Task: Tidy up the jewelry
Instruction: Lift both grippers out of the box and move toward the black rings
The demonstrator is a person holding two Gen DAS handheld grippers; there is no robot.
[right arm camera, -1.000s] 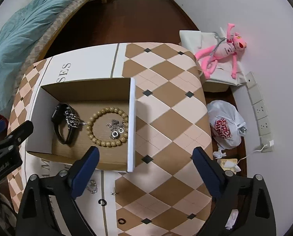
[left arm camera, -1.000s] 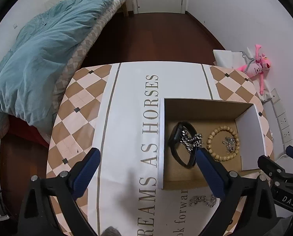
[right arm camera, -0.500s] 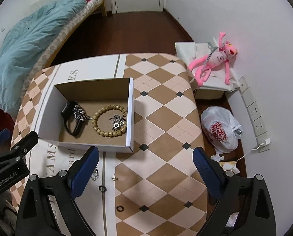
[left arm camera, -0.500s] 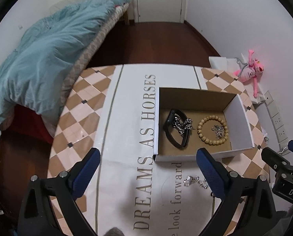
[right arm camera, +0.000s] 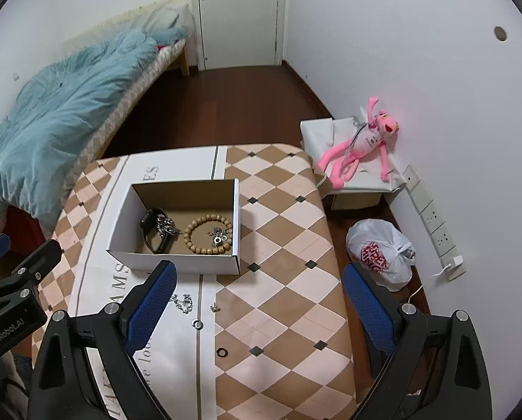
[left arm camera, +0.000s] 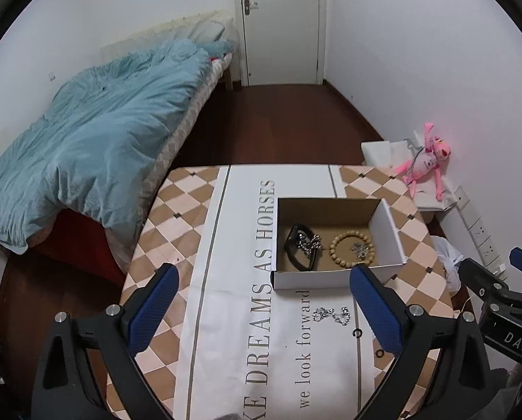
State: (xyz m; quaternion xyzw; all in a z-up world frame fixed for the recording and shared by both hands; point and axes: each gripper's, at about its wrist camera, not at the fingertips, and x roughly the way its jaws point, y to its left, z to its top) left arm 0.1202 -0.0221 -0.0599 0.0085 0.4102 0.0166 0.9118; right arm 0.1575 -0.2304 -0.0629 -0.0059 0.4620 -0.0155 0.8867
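A: From the left wrist, what's on the table (left arm camera: 191,231)?

B: A cardboard box (left arm camera: 338,278), open on top. Inside it lie a black band (left arm camera: 292,252), a silver chain (left arm camera: 310,243) draped over the band, and a bead bracelet (left arm camera: 352,250) with small silver pieces (left arm camera: 360,249) inside its loop. Just in front of the box a loose chain (left arm camera: 332,315) lies on the cloth, with a small ring (left arm camera: 357,333) and a dark ring (left arm camera: 379,352) a little nearer the camera.

A: And the left gripper (left arm camera: 266,311)?

B: Spread wide, holding nothing, hovering in front of the box. The right gripper (left arm camera: 499,290) shows at the box's right, but how far apart its fingers are I can't tell here.

A: From the right wrist?

B: The same box (right arm camera: 177,262), with the band (right arm camera: 152,232), bracelet (right arm camera: 208,234) and silver pieces (right arm camera: 219,237) inside. In front of it: the loose chain (right arm camera: 183,301), a tiny silver piece (right arm camera: 213,308), a ring (right arm camera: 197,323) and a dark ring (right arm camera: 221,351). The right gripper (right arm camera: 259,309) is wide apart and empty. A pink plush toy (right arm camera: 362,147) lies beyond the box's right side.
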